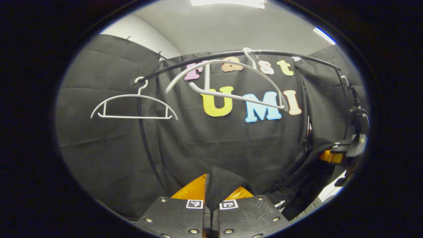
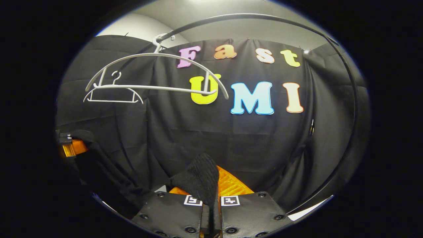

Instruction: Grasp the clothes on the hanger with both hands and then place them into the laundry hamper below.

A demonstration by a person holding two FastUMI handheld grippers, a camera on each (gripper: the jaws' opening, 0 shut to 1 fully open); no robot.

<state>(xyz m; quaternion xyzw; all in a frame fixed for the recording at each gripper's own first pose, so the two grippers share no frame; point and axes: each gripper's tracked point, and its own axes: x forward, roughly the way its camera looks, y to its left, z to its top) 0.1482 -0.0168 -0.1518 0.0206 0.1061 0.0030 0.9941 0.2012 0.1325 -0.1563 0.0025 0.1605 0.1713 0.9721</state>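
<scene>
1. Clothes [image 1: 224, 185]: dark, soft, light fabric, off the hanger [image 1: 231, 82], sagging between both grippers.
2. Left gripper [image 1: 211, 206] and right gripper [image 2: 211, 201] each clamp a fold at 6 o'clock.
3. Limp cloth may slip; grip bunched folds.

So in the right gripper view the right gripper [image 2: 211, 198] has its two fingers pinched tight on a fold of the black garment [image 2: 200, 178], which sticks up between them. The cloth trails off low to the left, over to the left gripper [image 2: 71, 145] at the edge, which also seems to have a bit of it. Up top, two bare white hangers hang off the curved black rail [image 2: 251, 16]: a big hanger [image 2: 155, 87] up close and a smaller hanger [image 2: 112, 96] behind it.
</scene>
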